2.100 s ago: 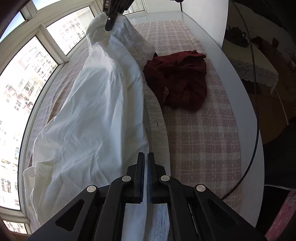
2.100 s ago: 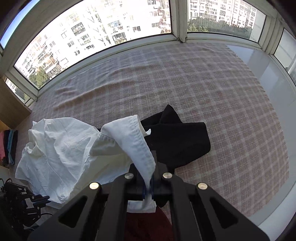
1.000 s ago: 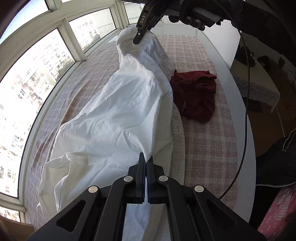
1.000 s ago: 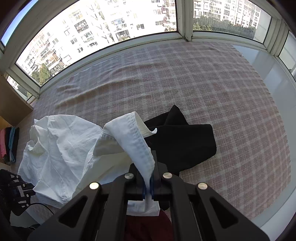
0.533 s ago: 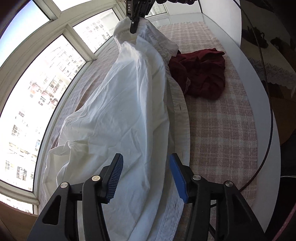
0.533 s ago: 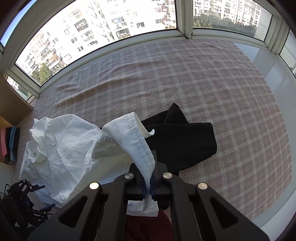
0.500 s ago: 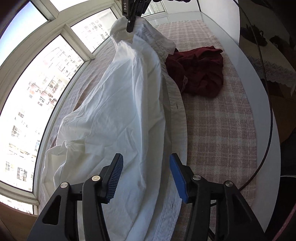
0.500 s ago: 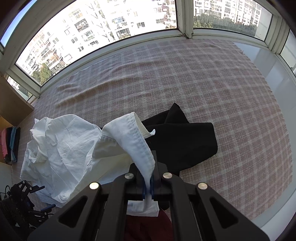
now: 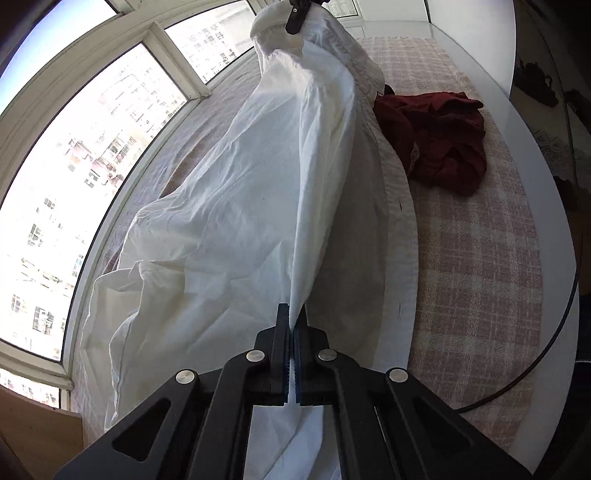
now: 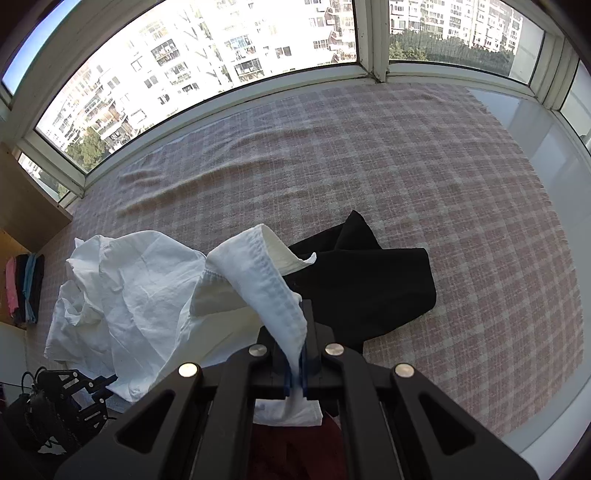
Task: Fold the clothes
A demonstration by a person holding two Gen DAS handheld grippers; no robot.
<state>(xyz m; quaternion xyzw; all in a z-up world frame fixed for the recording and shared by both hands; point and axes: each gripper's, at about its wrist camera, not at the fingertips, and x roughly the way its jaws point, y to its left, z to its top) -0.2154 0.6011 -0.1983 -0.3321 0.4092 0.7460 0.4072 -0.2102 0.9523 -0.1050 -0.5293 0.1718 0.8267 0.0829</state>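
Left gripper [image 9: 293, 314] now clamped tight on a fold of the white garment [image 9: 229, 229]; half a second ago its jaws were spread wide over the cloth with nothing between them, and a second ago they were shut, so this reads as a release and re-grip at a new spot on the fabric. Right gripper [image 10: 297, 354] unchanged across the frames: jaws closed on the ribbed white hem or waistband edge [image 10: 266, 280], held up off the surface; it also shows at the far top of the left wrist view pinching the raised end [image 9: 295, 22]. The white garment hangs stretched between the two grippers, its loose part trailing down onto the pink plaid blanket [image 10: 406, 166] toward the window side; exact garment type cannot be told. Dark red garment [image 9: 439, 136] lies crumpled on the blanket just right of the white one, black garment [image 10: 369, 280] lies flat beside it; neither is held. A stack of folded items [image 10: 22, 291] sits on a shelf at left. Judgement: with both ends pinched again the cloth can be pulled taut and laid out for a fold; the white garment is not folded now, still bunched along its far edge.
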